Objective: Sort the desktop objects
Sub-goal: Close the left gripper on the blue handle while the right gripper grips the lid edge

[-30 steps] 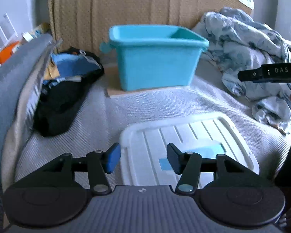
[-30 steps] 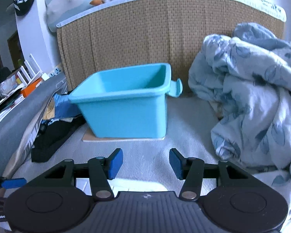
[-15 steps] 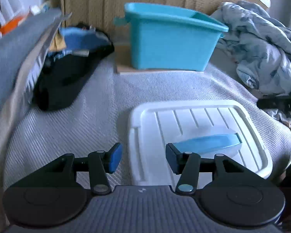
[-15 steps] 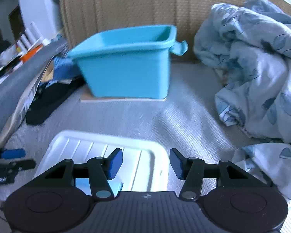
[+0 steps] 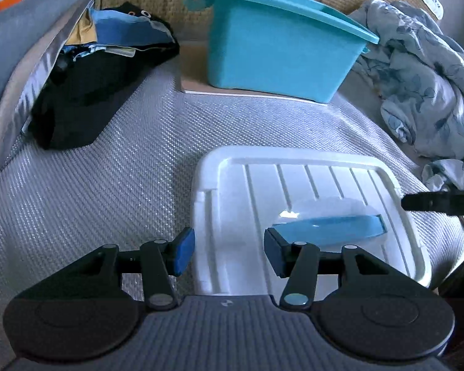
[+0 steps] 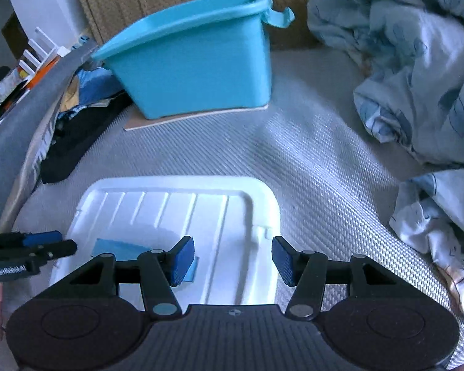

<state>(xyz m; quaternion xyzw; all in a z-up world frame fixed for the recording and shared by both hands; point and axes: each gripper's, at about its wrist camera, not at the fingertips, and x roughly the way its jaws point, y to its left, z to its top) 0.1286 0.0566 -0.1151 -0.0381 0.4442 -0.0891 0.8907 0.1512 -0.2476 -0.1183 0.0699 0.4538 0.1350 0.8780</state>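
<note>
Left tool [image 5: 229, 253] view alone shows white lid's [image 5: 324, 182] whole blue handle [image 5: 328, 227].

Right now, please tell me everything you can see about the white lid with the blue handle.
The white lid looks like glossy plastic, rectangular with rounded corners, a raised rim and parallel ribs. A blue handle sits in a shallow hollow. It lies flat on the grey woven cover, in front of the blue bin. Both open claws hover at its sides; contact is not visible.
</note>
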